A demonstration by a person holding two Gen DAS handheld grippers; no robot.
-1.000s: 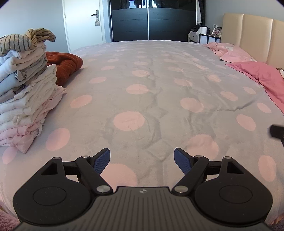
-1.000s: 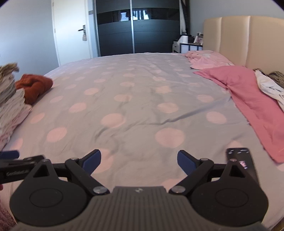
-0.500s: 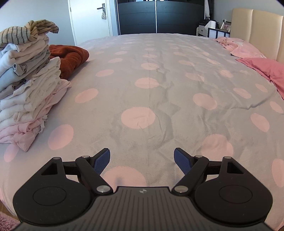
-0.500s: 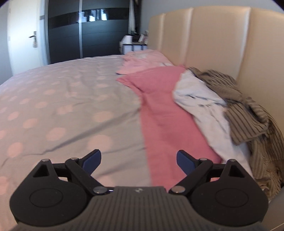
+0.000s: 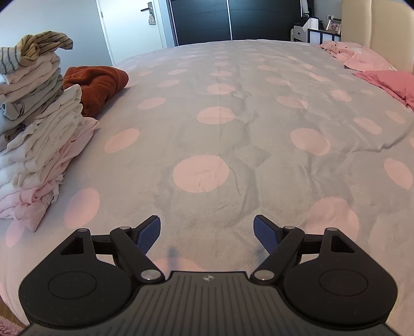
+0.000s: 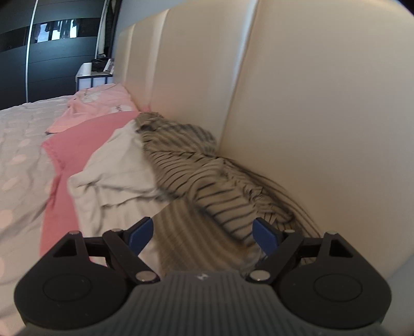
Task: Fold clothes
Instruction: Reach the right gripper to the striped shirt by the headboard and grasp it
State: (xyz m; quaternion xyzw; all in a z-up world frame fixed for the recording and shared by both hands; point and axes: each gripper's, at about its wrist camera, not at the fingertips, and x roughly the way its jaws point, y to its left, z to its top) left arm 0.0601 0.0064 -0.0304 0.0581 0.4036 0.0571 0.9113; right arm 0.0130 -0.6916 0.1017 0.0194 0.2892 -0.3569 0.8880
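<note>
In the right wrist view, a heap of unfolded clothes lies against the headboard: a striped beige garment [image 6: 207,175], a white garment [image 6: 116,168] and a pink garment [image 6: 85,137]. My right gripper [image 6: 203,234] is open and empty, just above the striped garment. In the left wrist view, a tall stack of folded clothes [image 5: 33,134] stands at the bed's left edge, a striped piece on top. My left gripper [image 5: 207,234] is open and empty, low over the bare dotted bedspread [image 5: 233,134].
A rust-brown garment [image 5: 98,82] lies behind the stack. Pink clothes [image 5: 375,75] lie at the far right by the cream headboard [image 6: 297,103]. A dark wardrobe [image 5: 233,20], white door and a nightstand [image 6: 93,75] stand beyond the bed.
My right gripper has swung right from the open bedspread to the heap of clothes by the headboard. My left gripper has shifted slightly and stays open over the bedspread.
</note>
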